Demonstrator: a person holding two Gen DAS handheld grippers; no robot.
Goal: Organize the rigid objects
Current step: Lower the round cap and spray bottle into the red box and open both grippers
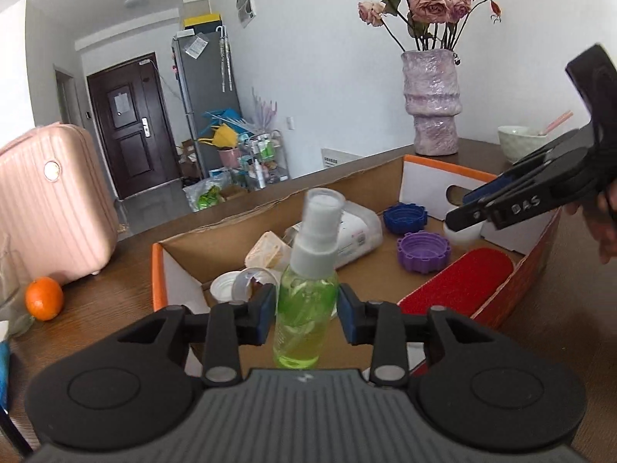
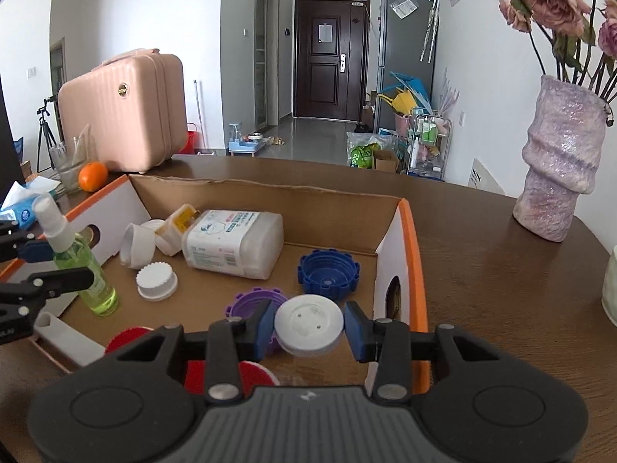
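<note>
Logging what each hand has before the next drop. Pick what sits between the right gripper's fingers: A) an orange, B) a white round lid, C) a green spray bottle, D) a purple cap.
B: the right gripper has a white round lid between its blue pads, above the cardboard box; the green spray bottle sits in the left gripper.

Box (image 2: 270, 196) is plain matt cardboard, spray bottle (image 1: 306, 308) is clear glossy plastic, bench (image 2: 482, 270) is shiny wood grain, vase (image 2: 559, 162) looks rough and glittery.
</note>
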